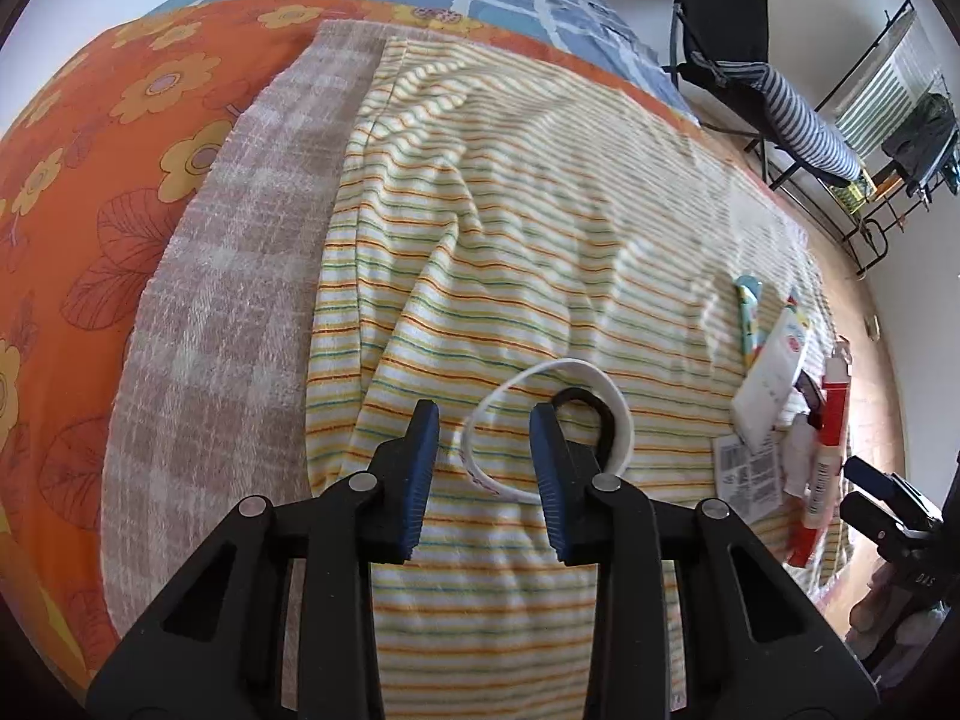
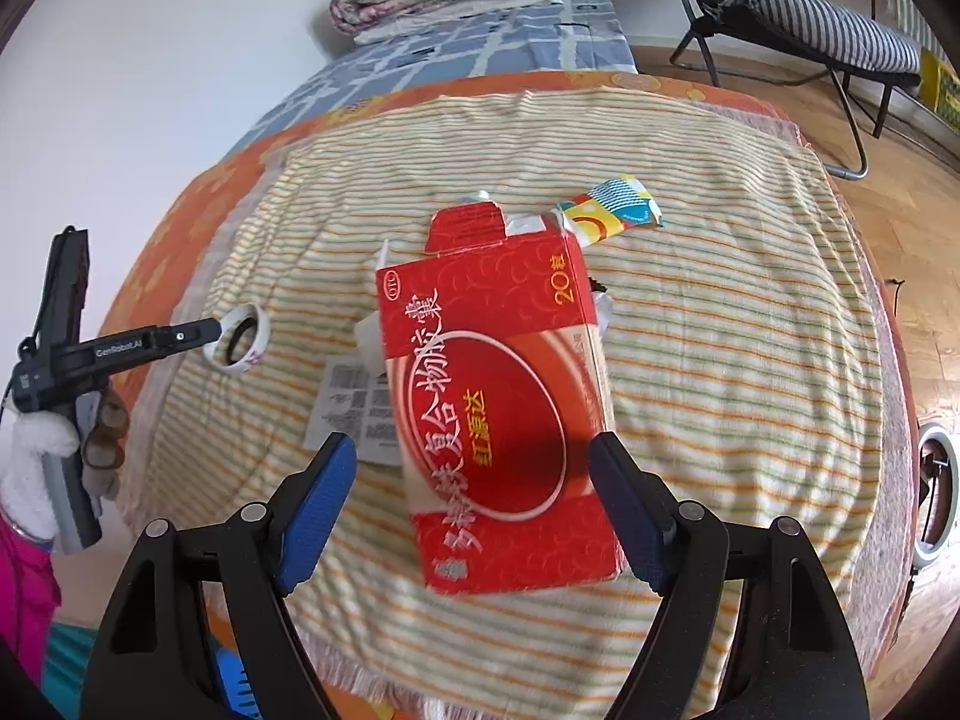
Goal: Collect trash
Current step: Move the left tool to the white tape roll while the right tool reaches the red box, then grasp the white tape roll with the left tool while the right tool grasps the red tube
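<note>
right wrist view: red box (image 2: 504, 420) (flap open) on striped towel (image 2: 720, 330).

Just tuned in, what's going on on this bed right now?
A person is clearing trash off a striped towel with two handheld grippers. The left gripper straddles one side of a white tape ring, jaws not yet pressing it. The right gripper hangs open around a red medicine box. A paper slip and colourful wrapper lie nearby.
</note>
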Tool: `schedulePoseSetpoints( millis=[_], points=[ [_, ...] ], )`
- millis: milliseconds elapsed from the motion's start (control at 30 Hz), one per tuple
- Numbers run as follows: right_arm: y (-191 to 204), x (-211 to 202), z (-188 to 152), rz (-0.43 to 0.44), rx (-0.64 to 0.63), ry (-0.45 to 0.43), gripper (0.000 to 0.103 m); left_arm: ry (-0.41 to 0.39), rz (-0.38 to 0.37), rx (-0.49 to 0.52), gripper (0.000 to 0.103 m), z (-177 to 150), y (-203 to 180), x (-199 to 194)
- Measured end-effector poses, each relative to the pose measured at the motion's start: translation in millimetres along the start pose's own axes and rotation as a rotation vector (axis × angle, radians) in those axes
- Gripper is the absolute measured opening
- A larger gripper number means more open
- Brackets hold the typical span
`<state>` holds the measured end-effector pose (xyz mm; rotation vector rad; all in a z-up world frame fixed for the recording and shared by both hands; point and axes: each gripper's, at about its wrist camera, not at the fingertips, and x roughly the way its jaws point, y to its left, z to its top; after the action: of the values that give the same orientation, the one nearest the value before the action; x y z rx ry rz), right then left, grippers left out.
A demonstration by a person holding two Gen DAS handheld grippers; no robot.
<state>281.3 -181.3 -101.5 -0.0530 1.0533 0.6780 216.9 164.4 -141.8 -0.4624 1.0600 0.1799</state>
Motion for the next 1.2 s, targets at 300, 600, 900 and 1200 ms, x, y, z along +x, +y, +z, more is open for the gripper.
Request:
schedulePoseSetpoints(
  millis=[300, 600, 900, 1200],
  points=[
    [5, 8, 9, -0.063, -0.045, -0.003, 0.080, 0.002, 0.024, 0.005, 0.016, 0, 4, 6],
    [37, 17, -2, -0.206, -0.233, 0.028, 0.080, -0.003, 0.015, -0.003, 0.007, 1, 7, 6],
    [34, 33, -11, -0.347, -0.318, 0.077, 0.080, -0.032, -0.019, -0.006, 0.004, 5, 5, -8],
    [4, 16, -3, -0.239, -0.171, 0.068, 0.079, -0.050, -0.079, -0.003, 0.004, 3, -3, -23]
  ],
)
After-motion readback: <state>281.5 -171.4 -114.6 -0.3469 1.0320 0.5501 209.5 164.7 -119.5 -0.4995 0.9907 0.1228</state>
